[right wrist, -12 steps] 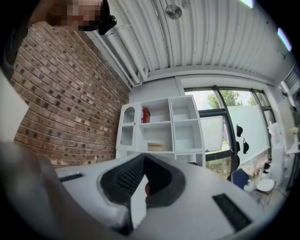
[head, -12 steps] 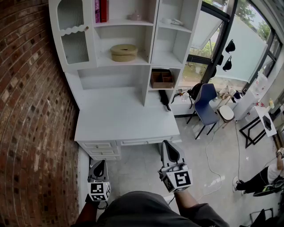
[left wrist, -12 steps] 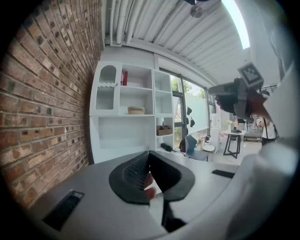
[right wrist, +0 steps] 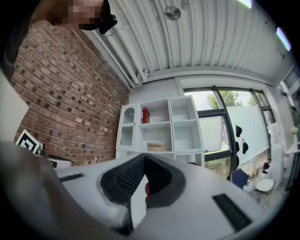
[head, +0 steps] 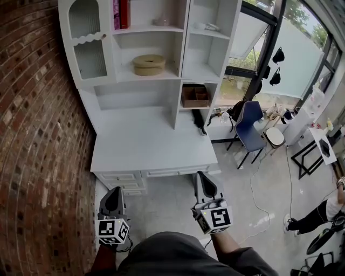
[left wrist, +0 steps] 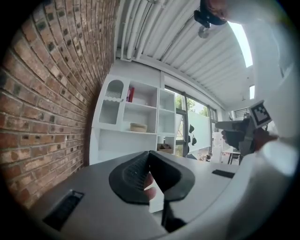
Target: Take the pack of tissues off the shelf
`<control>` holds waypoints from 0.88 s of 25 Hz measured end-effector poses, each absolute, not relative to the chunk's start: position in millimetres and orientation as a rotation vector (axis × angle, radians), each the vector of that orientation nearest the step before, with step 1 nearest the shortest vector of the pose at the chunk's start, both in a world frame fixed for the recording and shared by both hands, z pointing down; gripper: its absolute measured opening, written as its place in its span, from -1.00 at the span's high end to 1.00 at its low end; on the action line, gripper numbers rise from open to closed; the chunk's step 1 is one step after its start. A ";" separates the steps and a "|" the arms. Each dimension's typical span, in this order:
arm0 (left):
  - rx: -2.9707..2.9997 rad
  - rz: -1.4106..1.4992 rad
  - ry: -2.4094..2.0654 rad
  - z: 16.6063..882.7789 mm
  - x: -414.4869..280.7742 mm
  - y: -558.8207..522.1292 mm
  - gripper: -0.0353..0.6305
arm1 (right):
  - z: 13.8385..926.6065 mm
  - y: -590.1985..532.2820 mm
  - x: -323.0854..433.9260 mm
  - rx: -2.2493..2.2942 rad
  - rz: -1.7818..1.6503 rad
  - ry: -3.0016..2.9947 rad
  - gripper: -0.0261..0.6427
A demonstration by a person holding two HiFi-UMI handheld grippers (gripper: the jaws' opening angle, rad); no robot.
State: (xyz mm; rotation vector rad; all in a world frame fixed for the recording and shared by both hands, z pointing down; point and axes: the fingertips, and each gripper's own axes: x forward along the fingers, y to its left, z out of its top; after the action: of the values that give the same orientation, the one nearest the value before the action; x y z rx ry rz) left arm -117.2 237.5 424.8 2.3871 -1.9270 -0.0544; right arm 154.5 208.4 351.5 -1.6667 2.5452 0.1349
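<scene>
A white desk [head: 145, 145] with a shelf unit [head: 180, 59] stands ahead of me against the brick wall. On the top shelf lies a small pale pinkish thing [head: 161, 21], and a flat white thing [head: 208, 26] lies in the bay to its right; from here I cannot tell which is the tissue pack. Both grippers hang low in front of the desk drawers, far from the shelves. The left gripper [head: 114, 199] [left wrist: 149, 165] is shut and holds nothing. The right gripper [head: 205, 184] [right wrist: 144, 169] is shut too, nothing in it.
Red books [head: 123, 13] stand on the top shelf, with a round tan box [head: 149, 63] below and a brown box [head: 195, 96] in a lower bay. The brick wall [head: 32, 140] is at left. A blue chair [head: 250, 126] and cables are right of the desk. A person [head: 326, 213] is far right.
The left gripper has shifted a little to the left. The right gripper has barely moved.
</scene>
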 end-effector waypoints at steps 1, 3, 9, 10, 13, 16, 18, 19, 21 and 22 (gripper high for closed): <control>2.384 -0.056 -1.928 424.5 -117.2 238.3 0.88 | 350.6 209.2 154.7 -1.666 0.137 2.544 0.93; 2.380 -0.059 -1.931 423.3 -117.5 239.6 0.88 | 347.8 210.6 155.3 -1.661 0.140 2.537 0.93; 2.376 -0.072 -1.951 417.8 -122.5 241.5 0.88 | 338.9 215.6 155.4 -1.594 0.150 2.531 0.70; 2.373 -0.076 -1.955 416.0 -123.9 241.7 0.88 | 338.0 216.1 153.4 -1.578 0.149 2.544 0.59; 2.367 -0.090 -1.964 411.8 -126.0 242.0 0.88 | 336.8 218.5 150.4 -1.537 0.146 2.562 0.21; 2.363 -0.088 -1.974 412.1 -126.0 242.5 0.88 | 339.9 221.0 152.0 -1.520 0.137 2.570 0.14; 2.360 -0.087 -1.976 413.3 -125.0 242.2 0.88 | 342.5 221.0 154.0 -1.519 0.136 2.575 0.14; 2.358 -0.085 -1.977 413.8 -124.3 242.3 0.88 | 343.9 220.7 154.7 -1.518 0.134 2.580 0.14; 2.353 -0.081 -1.981 415.0 -122.1 243.2 0.88 | 346.5 220.2 157.3 -1.517 0.126 2.591 0.14; 2.350 -0.079 -1.984 415.5 -120.4 243.5 0.88 | 347.6 219.5 159.3 -1.517 0.123 2.598 0.14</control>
State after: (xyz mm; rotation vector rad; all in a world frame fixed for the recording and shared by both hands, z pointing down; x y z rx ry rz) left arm -120.4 243.5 415.5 2.3501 -1.9840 -0.0794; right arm 159.3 219.5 347.6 -1.5172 2.5976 0.1232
